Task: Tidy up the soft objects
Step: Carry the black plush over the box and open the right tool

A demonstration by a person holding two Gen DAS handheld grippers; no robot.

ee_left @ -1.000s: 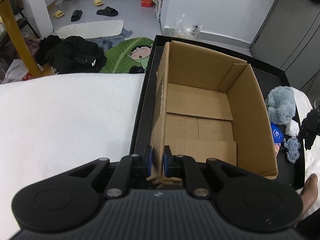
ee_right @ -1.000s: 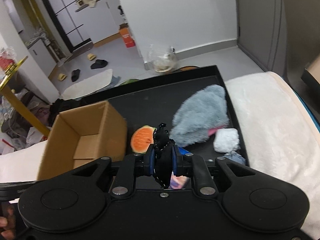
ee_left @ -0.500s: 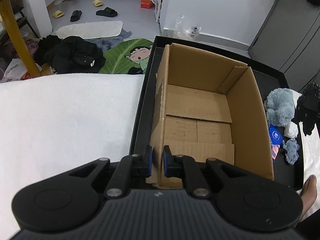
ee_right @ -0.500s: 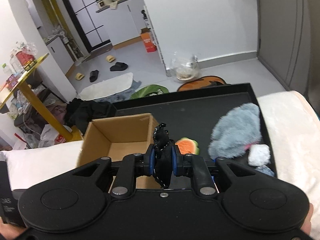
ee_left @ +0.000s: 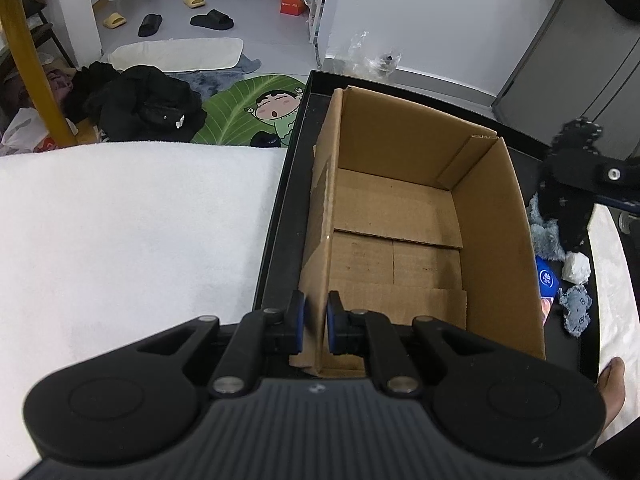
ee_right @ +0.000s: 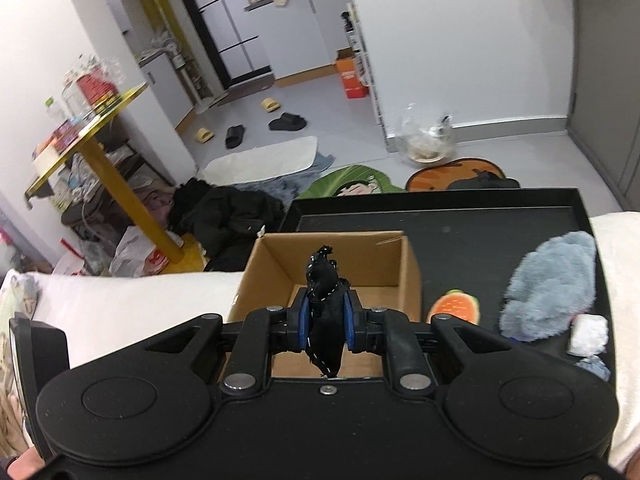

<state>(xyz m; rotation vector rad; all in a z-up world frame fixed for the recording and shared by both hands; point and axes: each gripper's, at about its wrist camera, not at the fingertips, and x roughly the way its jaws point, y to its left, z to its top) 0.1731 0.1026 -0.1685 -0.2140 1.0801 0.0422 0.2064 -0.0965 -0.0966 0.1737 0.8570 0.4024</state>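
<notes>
With the left gripper (ee_left: 315, 326) pinching the cardboard box (ee_left: 416, 236) wall steady, the right gripper (ee_right: 325, 322), clamped on the black soft toy (ee_right: 325, 312), should centre over the opening before letting go.

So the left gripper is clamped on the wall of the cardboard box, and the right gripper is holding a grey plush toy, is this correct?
Not quite: the right gripper holds a black soft toy, as the right wrist view shows. The left gripper is clamped on the cardboard box wall.
</notes>
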